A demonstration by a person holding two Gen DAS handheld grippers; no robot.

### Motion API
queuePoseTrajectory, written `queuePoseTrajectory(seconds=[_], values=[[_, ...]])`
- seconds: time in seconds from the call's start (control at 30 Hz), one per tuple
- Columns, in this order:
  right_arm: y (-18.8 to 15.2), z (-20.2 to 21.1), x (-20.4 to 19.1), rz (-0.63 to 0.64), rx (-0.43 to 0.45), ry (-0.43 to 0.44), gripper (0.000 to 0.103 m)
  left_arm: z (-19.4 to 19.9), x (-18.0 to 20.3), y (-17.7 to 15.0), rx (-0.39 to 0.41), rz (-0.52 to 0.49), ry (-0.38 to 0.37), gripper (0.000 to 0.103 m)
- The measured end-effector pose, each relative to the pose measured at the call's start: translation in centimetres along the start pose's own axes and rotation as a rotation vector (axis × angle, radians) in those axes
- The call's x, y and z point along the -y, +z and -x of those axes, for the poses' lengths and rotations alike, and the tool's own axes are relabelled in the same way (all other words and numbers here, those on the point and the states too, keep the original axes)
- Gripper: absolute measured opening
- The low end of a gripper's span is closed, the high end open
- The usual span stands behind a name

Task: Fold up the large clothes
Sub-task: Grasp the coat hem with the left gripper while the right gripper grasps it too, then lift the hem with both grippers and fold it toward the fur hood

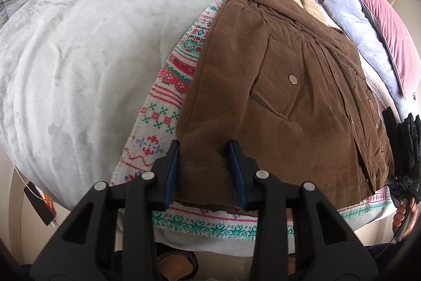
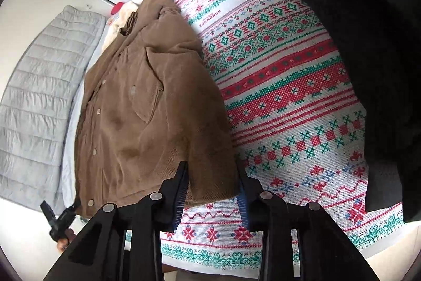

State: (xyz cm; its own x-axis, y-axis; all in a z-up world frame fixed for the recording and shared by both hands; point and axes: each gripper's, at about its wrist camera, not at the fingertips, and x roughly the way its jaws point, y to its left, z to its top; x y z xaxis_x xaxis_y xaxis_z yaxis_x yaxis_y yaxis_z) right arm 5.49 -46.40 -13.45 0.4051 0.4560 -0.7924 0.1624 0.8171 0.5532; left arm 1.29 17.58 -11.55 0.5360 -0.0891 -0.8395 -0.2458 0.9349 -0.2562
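A brown corduroy jacket (image 1: 284, 86) with snap buttons and a fleece collar lies front-up on a patterned red-and-green cloth (image 1: 168, 86) on the bed. It also shows in the right wrist view (image 2: 139, 120) on the same cloth (image 2: 284, 102). My left gripper (image 1: 204, 146) is open, its jaws astride the jacket's near hem corner. My right gripper (image 2: 211, 170) is open over the jacket's other hem corner. Each gripper shows in the other's view: the right (image 1: 404, 149), the left (image 2: 56, 217).
A light grey blanket (image 1: 84, 49) covers the bed left of the cloth. A grey quilted garment (image 2: 39, 102) lies beyond it. A dark garment (image 2: 363, 49) lies at the right. Blue and pink bedding (image 1: 368, 25) is piled at the bed's head. The bed edge is close below.
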Motion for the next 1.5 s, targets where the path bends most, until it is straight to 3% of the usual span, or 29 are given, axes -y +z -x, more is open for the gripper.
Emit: queuePoseTrajectory(seconds=[0.23,0.47,0.6,0.73,0.93,0.97,1.0,1.03,1.07,1.23,1.43,1.5], values=[[-0.1,-0.3,-0.2,0.013,0.004,-0.017,0.035,-0.6,0.7,0.0,-0.001,-0.018,0.034,0.044],[-0.2,0.1,-1.4,0.061,0.050,-0.017,0.032,0.4,0.3,0.2,0.032,0.032,0.003,0.032],[-0.1,-0.5,-1.3,0.046,0.039,-0.003,0.035,0.4,1.1,0.1,0.051,-0.012,0.020,0.031],[0.0,-1.0,-1.7,0.057,0.041,-0.007,0.036,0.1,1.2,0.4,0.045,0.005,0.002,0.031],[0.4,-1.7,-1.7,0.048,0.035,-0.015,0.036,-1.1,1.7,0.4,0.011,-0.009,0.003,0.043],[0.5,-1.7,-2.0,0.061,0.038,-0.026,0.034,-1.1,2.2,0.4,0.018,-0.034,0.024,0.042],[0.4,-1.7,-2.4,0.083,0.046,-0.040,0.031,-0.9,2.6,0.4,0.028,-0.055,0.039,0.031],[0.4,-1.6,-2.7,0.100,0.053,-0.041,0.019,-0.8,2.7,0.4,0.038,-0.063,0.048,0.027],[0.3,-1.4,-2.7,0.108,0.057,-0.038,0.015,-0.7,2.7,0.5,0.043,-0.064,0.050,0.023],[0.1,0.8,-4.1,0.137,0.140,-0.015,0.009,0.4,2.7,1.5,0.060,-0.058,0.023,0.016],[-0.4,5.9,-6.5,0.131,0.301,0.132,0.008,5.1,1.2,3.5,0.145,0.031,-0.119,0.015],[-1.1,7.3,-7.0,0.126,0.344,0.170,0.007,6.9,0.9,3.5,0.180,0.047,-0.127,0.015]])
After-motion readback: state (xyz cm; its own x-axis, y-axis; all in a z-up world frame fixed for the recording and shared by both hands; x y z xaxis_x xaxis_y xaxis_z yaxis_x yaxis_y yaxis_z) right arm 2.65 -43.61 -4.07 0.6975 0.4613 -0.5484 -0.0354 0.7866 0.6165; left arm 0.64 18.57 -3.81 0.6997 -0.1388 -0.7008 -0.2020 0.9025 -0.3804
